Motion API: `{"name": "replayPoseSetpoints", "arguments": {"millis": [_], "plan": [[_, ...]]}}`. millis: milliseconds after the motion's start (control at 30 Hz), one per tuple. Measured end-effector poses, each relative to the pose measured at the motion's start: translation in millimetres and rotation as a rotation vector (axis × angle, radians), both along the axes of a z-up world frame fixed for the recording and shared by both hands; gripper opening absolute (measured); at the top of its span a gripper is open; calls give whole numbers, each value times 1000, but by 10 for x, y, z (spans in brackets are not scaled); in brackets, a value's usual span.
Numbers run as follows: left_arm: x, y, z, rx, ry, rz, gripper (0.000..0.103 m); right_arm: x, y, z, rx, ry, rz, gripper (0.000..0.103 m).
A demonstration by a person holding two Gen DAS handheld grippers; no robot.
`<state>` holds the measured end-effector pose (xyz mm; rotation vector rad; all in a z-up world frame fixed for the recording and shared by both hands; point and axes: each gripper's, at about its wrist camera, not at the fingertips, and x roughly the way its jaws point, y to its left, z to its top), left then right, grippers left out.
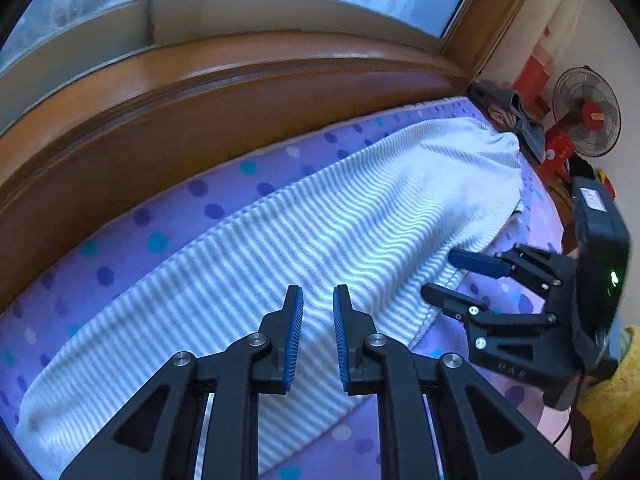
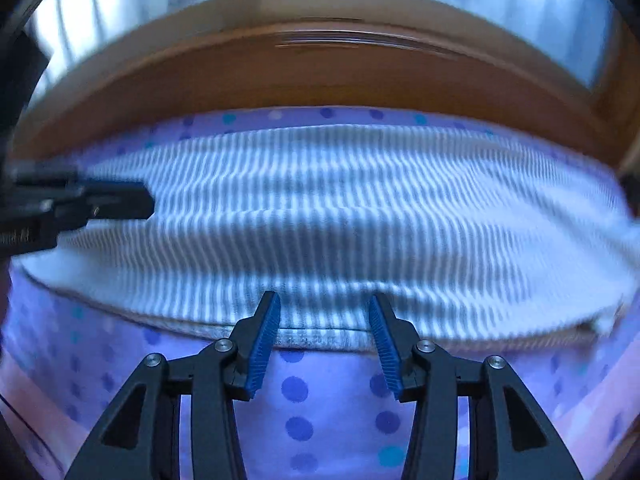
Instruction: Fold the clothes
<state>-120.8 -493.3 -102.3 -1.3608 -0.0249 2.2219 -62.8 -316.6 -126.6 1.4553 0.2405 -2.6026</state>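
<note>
The bed sheet (image 1: 168, 220), purple with darker and teal dots, fills the lower half of both views, with a wooden window ledge (image 1: 200, 112) curving across the upper part. On the sheet lies the striped garment (image 1: 320, 220), a long band of pale grey-and-white ribbing running from the lower left of the left wrist view to its upper right; it looks already doubled over lengthways, with a hem edge facing the bottom of the right wrist view. A red fan (image 1: 586, 114) stands at the far right, beside a small heap of grey cloth (image 1: 516, 108).

The left gripper (image 1: 318, 300) hangs over the middle of the garment, its jaws nearly together with a narrow gap and nothing between them. The right gripper (image 2: 324, 308) sits just above the near hem, jaws partly apart and empty.

The risk I'd judge from here: the ribbed fabric is soft and layered, so a pinch at the hem could catch only the top layer, or the sheet with it, and drag the fold crooked. The grippers are near each other and could collide.
</note>
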Motion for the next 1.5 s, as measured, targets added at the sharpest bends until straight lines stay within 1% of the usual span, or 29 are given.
{"name": "replayPoseSetpoints", "arguments": {"millis": [67, 100, 133, 167, 267, 433, 533, 567, 633, 700, 800, 900, 967, 1067, 1100, 1167, 1267, 1333, 1367, 1400, 1433, 1500], "plan": [[-5, -6, -43, 8, -12, 3, 15, -14, -34, 12, -14, -30, 17, 30], [-17, -12, -66, 16, -20, 8, 15, -12, -72, 19, 6, -39, 29, 26], [-28, -19, -89, 23, -28, 13, 15, -6, -119, 26, 27, -46, 43, 17], [-35, -28, -105, 32, -34, 17, 15, -7, -152, 31, 42, -55, 44, 10], [-47, -71, -123, 63, -45, 25, 15, -18, -248, 67, 103, -99, 31, 5], [-65, -130, -130, 86, -51, 24, 15, 140, -198, 147, 105, -163, 41, 4], [-82, -141, -160, 98, -60, 24, 15, 246, -199, 194, 106, -165, 60, 4], [-82, -141, -168, 100, -60, 24, 15, 263, -201, 218, 102, -151, 61, 5], [-65, -137, -163, 100, -58, 28, 15, 289, -184, 322, 67, -86, 41, 5], [-7, -140, -130, 88, -55, 39, 15, 301, -144, 441, 13, -22, -4, 5], [180, -153, -68, 92, -50, 31, 15, 223, -149, 552, -48, 24, -16, 8], [388, -81, -86, 94, -53, -4, 15, 182, -246, 512, -60, 59, -19, 9], [471, -20, -176, 64, -77, -17, 15, 120, -187, 398, -62, 29, -22, 11], [607, -29, -203, 57, -54, -7, 16, 140, -130, 183, -52, -27, -30, 11], [638, -43, -200, 52, -50, -5, 16, 211, -94, 140, -64, -18, -29, 11], [651, -62, -202, 56, -52, -1, 16, 319, -28, 138, -90, -1, -31, 11], [641, -56, -202, 54, -65, 9, 16, 426, 140, 160, -156, -17, -29, 11], [640, -23, -186, 31, -62, 9, 16, 480, 199, 175, -166, -35, -14, 11], [644, -7, -173, 18, -58, 9, 16, 538, 221, 206, -153, -36, -12, 11], [646, 20, -136, 15, -55, 4, 16, 560, 277, 235, -125, -24, -19, 11], [647, 48, -96, 12, -52, -1, 16, 626, 373, 289, -100, 13, -38, 12], [622, 177, -11, 12, -35, -18, 16, 759, 667, 400, -80, 100, -118, 19]]}}
